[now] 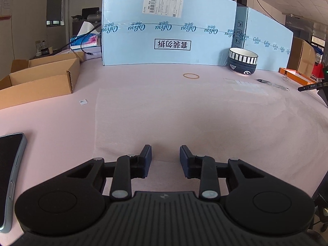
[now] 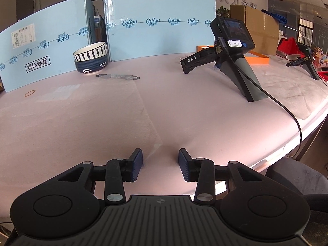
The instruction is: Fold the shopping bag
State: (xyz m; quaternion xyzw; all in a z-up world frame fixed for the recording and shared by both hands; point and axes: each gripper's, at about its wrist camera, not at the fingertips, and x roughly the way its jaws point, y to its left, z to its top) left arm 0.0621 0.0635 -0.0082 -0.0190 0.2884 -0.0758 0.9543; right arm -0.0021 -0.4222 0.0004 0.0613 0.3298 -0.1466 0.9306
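Note:
A thin, pale, see-through shopping bag (image 1: 184, 119) lies flat on the pink table (image 1: 51, 127). In the left wrist view its near edge runs just ahead of and between the fingers of my left gripper (image 1: 165, 160), whose jaws stand apart with nothing pressed. In the right wrist view the bag (image 2: 82, 119) fills the left half of the table. Its near right corner reaches down by the left finger of my right gripper (image 2: 160, 163), which is also open just over the table. The pads grip no part of the bag.
A striped bowl (image 1: 243, 63), a rubber band (image 1: 191, 75) and a pen (image 1: 266, 81) lie beyond the bag before blue cartons (image 1: 164, 30). Cardboard boxes (image 1: 41, 80) and a phone (image 1: 10, 174) sit left. A spare gripper on a stand (image 2: 231, 47) with a cable stands right.

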